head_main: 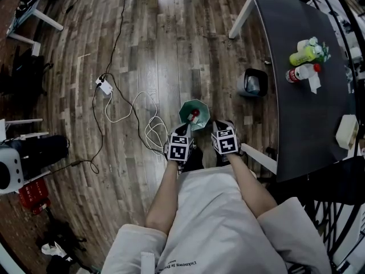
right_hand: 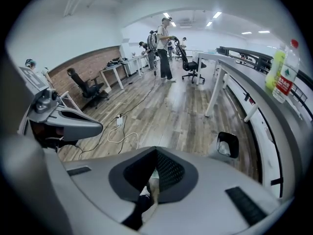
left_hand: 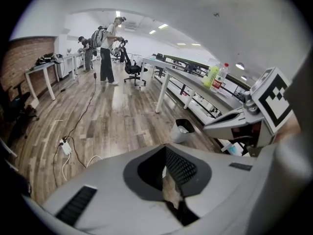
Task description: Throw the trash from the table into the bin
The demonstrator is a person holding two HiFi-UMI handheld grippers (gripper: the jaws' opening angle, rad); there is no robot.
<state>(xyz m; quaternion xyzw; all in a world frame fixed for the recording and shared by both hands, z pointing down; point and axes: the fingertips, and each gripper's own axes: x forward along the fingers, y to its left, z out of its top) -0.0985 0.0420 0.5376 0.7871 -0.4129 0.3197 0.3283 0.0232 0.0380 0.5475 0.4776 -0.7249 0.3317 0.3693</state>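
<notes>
A green octagonal bin [head_main: 194, 114] stands on the wood floor just in front of me, with a red and white item lying inside it. My left gripper [head_main: 183, 131] and right gripper [head_main: 220, 125] hang side by side at the bin's near rim, both pointing steeply down. In the left gripper view the left gripper [left_hand: 168, 173] has its jaws together with nothing between them. The right gripper [right_hand: 155, 173] looks the same, shut and empty. On the dark table [head_main: 296, 113] to the right lie a yellow-green bottle [head_main: 305, 54] and a white bottle with a red label [head_main: 301, 73].
A second small grey bin [head_main: 253, 83] stands by the table's edge. A white box [head_main: 347, 131] sits on the table's near end. A power strip [head_main: 104, 85] and looped white cables [head_main: 149, 131] lie on the floor to the left. People stand far off down the room [left_hand: 106, 53].
</notes>
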